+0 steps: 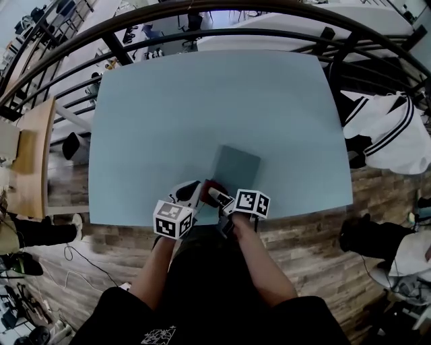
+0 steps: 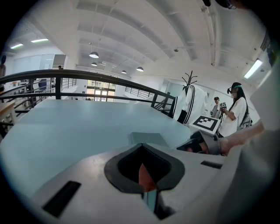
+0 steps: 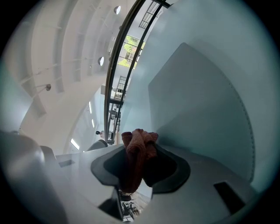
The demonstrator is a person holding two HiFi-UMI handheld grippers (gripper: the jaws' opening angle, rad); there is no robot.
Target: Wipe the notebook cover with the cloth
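A grey-green notebook (image 1: 237, 165) lies flat on the pale blue table (image 1: 168, 121), close to its near edge. Just in front of the notebook's near corner is a dark red knitted cloth (image 1: 210, 186). My right gripper (image 1: 217, 196) is shut on the cloth (image 3: 139, 144), which bunches up out of its jaws, and the notebook (image 3: 201, 109) fills that view ahead. My left gripper (image 1: 194, 191) meets the cloth from the left. Its jaws are together (image 2: 145, 175) with a red sliver of cloth (image 2: 147, 178) pinched between them. The notebook (image 2: 146, 138) lies just beyond, and the right gripper (image 2: 194, 146) is close on the right.
A black curved railing (image 1: 222, 17) runs behind the table. A white jacket with black stripes (image 1: 384, 131) hangs off the table's right side. A wooden bench (image 1: 34, 155) stands to the left. People (image 2: 236, 109) stand at the far right in the left gripper view.
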